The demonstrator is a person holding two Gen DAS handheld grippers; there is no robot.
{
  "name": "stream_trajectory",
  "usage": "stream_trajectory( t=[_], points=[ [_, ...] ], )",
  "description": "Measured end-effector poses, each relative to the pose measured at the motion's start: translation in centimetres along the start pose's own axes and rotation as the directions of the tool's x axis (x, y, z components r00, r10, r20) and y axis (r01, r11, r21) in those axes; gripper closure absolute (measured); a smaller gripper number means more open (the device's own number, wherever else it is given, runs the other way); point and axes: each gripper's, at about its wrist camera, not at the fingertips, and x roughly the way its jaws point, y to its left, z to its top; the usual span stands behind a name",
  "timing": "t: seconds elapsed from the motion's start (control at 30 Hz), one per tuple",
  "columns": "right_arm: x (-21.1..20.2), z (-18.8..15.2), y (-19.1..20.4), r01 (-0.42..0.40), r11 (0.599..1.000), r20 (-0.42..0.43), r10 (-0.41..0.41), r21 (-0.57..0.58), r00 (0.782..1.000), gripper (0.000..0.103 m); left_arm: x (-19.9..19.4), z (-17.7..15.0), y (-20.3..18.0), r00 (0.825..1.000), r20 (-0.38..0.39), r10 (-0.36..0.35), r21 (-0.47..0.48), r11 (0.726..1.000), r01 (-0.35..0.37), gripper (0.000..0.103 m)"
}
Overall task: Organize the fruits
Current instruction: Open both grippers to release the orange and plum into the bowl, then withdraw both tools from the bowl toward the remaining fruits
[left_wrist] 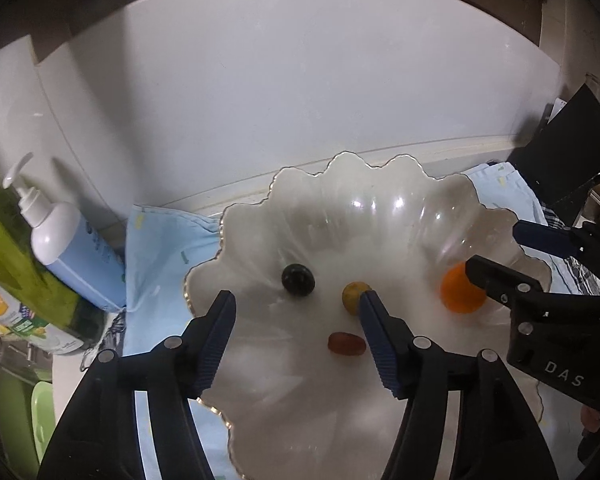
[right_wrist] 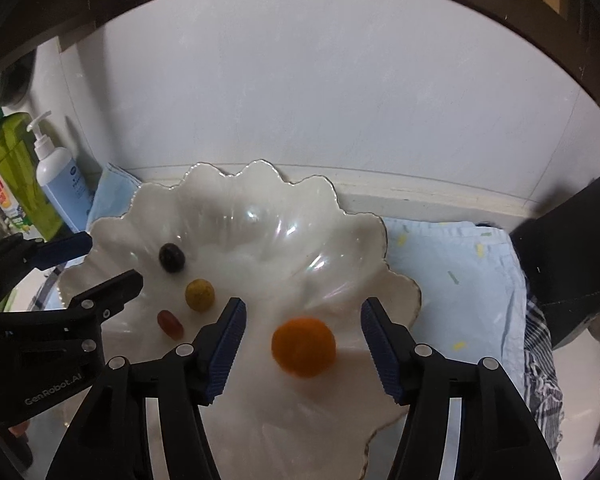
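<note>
**Four fruits lying in one scalloped dish**

Four fruits are sitting in the dish (right_wrist: 204,184), one of each kind: an orange (right_wrist: 303,347), a yellow fruit (right_wrist: 199,294), a dark fruit (right_wrist: 171,257) and a red grape (right_wrist: 169,323). The orange is round, bright and matte; the yellow one is small and dull; the dark one is glossy and near black; the grape is oblong and translucent. The three small ones are grouping near one another on the dish's left half, none touching, while the orange is lying well apart to the right.

The dish is white, glossy and wavy-edged with a thin gold rim, and it is resting on a light blue cloth (right_wrist: 460,280) spread over the worktop (right_wrist: 420,196).

The right gripper (right_wrist: 303,320) is hovering over the orange, its jaws standing apart on either side and pressing on nothing. The left gripper (left_wrist: 298,312) is hanging over the small fruits with jaws likewise apart; its right finger is hiding part of the yellow fruit.

Two bottles are standing at the left by the wall: a white pump bottle (right_wrist: 60,184) and a green bottle (right_wrist: 10,160). A dark box (right_wrist: 572,248) is sitting at the right, over a checked cloth (right_wrist: 544,360).
</note>
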Motion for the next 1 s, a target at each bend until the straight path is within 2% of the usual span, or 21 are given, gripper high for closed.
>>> stream_trajectory(
  t=[0.27, 0.63, 1.0],
  points=[
    [-3.2, -0.8, 0.4, -0.002, 1.0, 0.059, 0.002, -0.003, 0.998, 0.042, -3.6, -1.1, 0.0, 0.997, 0.069, 0.043, 0.004, 0.999, -0.043, 0.031],
    [-9.4, -2.8, 1.4, -0.01, 1.0, 0.176, 0.011, -0.006, 0.984, 0.042, -10.0, -2.8, 0.0, 0.98, 0.194, 0.041, -0.013, 0.999, -0.039, 0.024],
    [-14.6, -5.3, 2.3, 0.015, 1.0, 0.258, -0.012, -0.011, 0.966, 0.042, -15.2, -5.5, 0.0, 0.963, 0.269, 0.028, -0.021, 0.999, -0.024, 0.018]
  ],
)
